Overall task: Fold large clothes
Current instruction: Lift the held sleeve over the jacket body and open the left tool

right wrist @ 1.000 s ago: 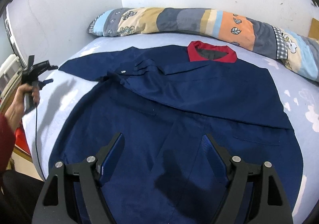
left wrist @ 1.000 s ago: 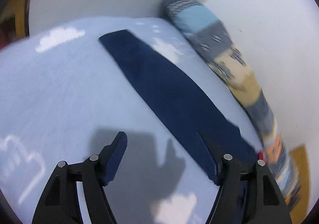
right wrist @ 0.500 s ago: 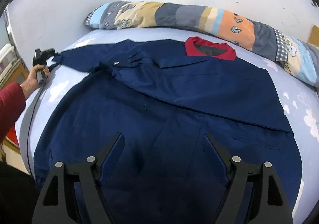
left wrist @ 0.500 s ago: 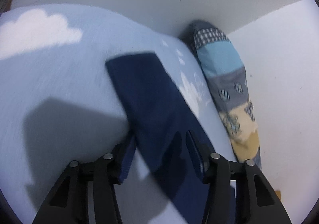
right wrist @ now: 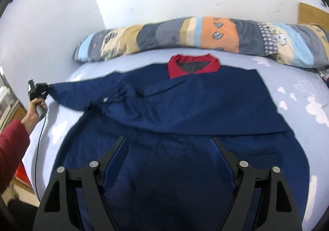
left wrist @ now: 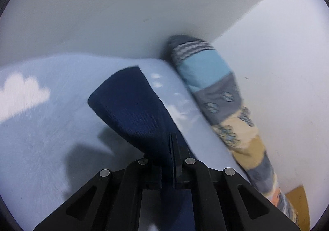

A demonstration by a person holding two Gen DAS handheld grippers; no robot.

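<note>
Two grippers noted: left gripper [left wrist: 172, 148] jaws clamped on the sleeve [left wrist: 133, 107]; right gripper [right wrist: 168, 154] jaws wide above the jacket [right wrist: 205, 107]. Risk: thin fabric slipping free when pulled.

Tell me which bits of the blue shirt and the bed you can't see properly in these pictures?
- Shirt bottom hem: right wrist view, hidden behind the right gripper and cut off by the lower edge.
- Sleeve where it is pinched: left wrist view, covered by the shut left gripper.
- Pillow right end: right wrist view, cut off by the edge.
- Small tag on the shirt: too small and blurred to read.
</note>
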